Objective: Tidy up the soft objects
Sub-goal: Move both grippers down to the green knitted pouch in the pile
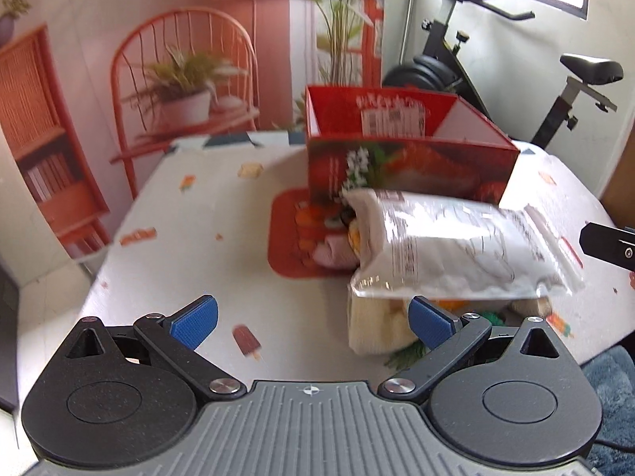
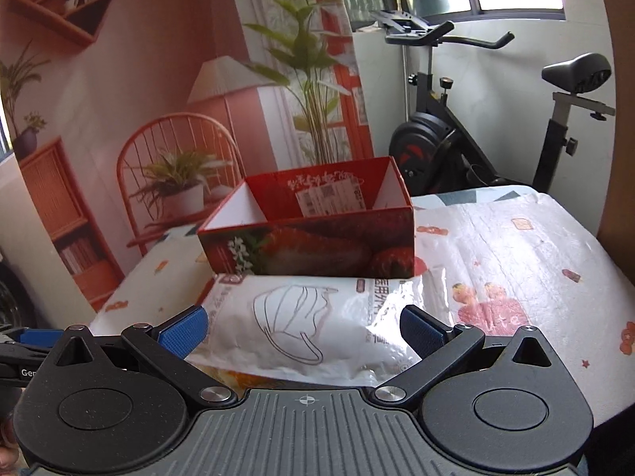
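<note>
Both grippers have their blue fingers spread wide and hold nothing. Left gripper (image 1: 312, 319) hangs over the table (image 1: 166, 238), near a pile of soft things. Right gripper (image 2: 303, 329) has the white plastic packet (image 2: 309, 325) between its open fingers, but they do not pinch it. That packet rests on top of the pile, just in front of the red box (image 2: 309, 246). I think the job has barely started: no soft things show inside the box, and the cream cloth (image 1: 377, 329) and pink roll (image 1: 331, 256) still wait outside.
</note>
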`<state>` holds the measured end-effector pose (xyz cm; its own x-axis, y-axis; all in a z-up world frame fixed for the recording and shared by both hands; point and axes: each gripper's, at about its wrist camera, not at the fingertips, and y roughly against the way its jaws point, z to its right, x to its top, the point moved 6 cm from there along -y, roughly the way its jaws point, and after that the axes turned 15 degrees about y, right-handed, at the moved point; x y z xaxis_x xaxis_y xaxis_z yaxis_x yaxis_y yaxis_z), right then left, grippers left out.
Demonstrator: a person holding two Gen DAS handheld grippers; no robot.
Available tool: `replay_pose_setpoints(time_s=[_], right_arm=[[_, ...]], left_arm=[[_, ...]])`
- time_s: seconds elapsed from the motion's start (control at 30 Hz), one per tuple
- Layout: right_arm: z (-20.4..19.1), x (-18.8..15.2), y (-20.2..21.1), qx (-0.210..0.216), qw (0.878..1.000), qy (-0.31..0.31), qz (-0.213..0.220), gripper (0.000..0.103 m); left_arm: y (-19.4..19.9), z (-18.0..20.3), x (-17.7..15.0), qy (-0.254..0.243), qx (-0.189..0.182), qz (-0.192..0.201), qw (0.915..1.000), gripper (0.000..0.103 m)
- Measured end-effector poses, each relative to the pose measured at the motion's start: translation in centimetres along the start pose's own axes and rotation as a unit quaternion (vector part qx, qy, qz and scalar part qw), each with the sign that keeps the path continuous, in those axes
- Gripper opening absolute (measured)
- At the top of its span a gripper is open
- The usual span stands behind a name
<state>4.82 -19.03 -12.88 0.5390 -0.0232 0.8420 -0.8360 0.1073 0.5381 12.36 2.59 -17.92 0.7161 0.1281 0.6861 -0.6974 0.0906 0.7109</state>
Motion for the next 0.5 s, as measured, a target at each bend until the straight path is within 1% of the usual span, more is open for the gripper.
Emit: replay_pose_setpoints(time_s=[0.2, 0.23, 0.37, 0.47, 0.5], right_arm=[[-0.4, -1.1, -0.8, -0.005, 1.000, 0.005, -0.012, 0.103], [-0.5, -1.3, -1.0, -0.009, 1.000, 0.009, -0.019, 0.103], [-1.4, -2.6, -1.8, 0.000, 0.999, 0.028, -0.041, 0.102], [-1.9, -3.6, -2.4, 0.006, 0.997, 0.043, -0.058, 0.095], [-2.0, -3.9, -2.7, 0.007, 0.997, 0.047, -0.065, 0.090]], left_arm=[[-1.4, -0.6, -1.5, 0.016, -0.025, -0.031, 0.9991, 0.103], [-1.7, -0.7, -1.7, 0.018, -0.028, -0.036, 0.9988, 0.102], [-2.5, -0.5, -2.5, 0.022, -0.036, -0.053, 0.9977, 0.102], [-3.0, -0.2, -2.9, 0.024, -0.048, -0.066, 0.9964, 0.098], [-3.2, -0.1, -3.0, 0.027, -0.053, -0.072, 0.9957, 0.095]])
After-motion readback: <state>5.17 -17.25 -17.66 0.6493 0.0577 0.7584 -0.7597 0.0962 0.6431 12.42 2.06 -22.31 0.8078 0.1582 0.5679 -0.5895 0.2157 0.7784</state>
